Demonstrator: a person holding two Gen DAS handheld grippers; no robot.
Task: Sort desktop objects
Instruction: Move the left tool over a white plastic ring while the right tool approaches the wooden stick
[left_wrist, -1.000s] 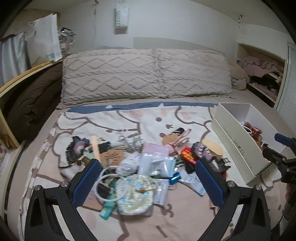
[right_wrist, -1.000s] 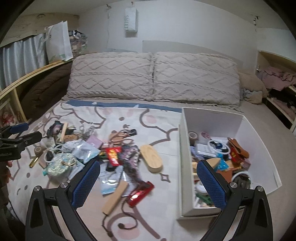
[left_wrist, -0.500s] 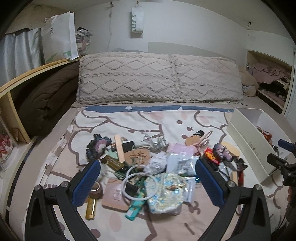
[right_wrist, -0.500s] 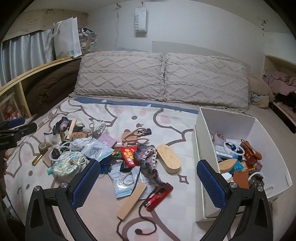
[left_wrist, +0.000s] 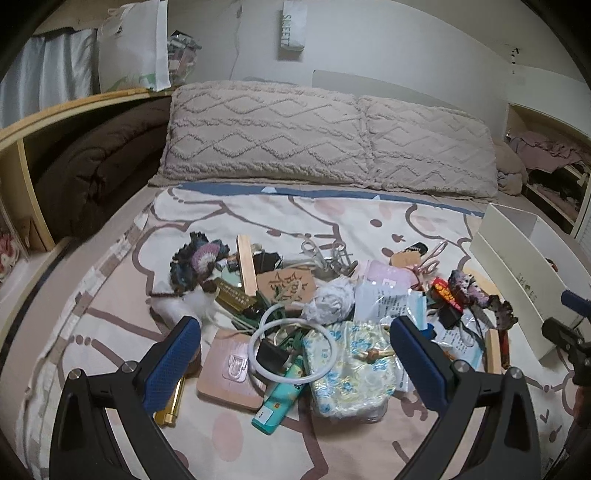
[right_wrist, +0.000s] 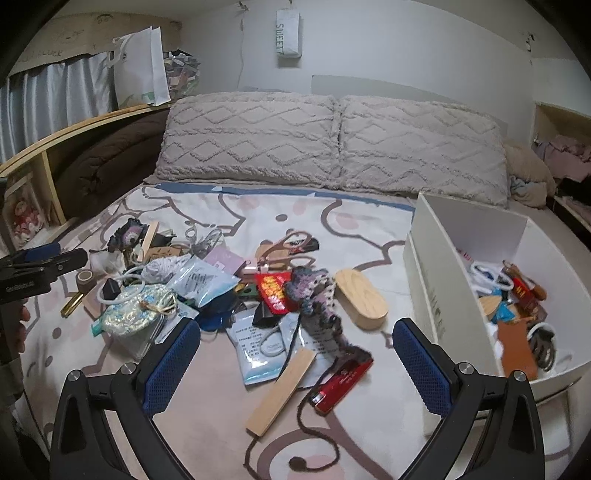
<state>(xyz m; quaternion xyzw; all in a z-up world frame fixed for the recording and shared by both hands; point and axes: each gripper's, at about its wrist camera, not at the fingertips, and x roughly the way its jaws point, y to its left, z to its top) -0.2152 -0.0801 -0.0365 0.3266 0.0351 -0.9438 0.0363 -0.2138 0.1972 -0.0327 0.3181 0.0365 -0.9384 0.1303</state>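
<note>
Nearing the clutter (left_wrist: 295, 317), left gripper (left_wrist: 295, 354) (jaws wide) sits lower than before.

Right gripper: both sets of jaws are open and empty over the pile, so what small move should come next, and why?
Probably lower the right gripper onto the red pocket knife. It lies apart from the heap's thick part, just ahead of the open jaws, and close to the white box that already holds sorted items. The left gripper faces denser clutter.

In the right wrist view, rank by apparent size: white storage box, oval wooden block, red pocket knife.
1. White storage box, clearly largest.
2. Oval wooden block.
3. Red pocket knife, close to the block in length, narrower; nearer the camera, so unsure.
</note>
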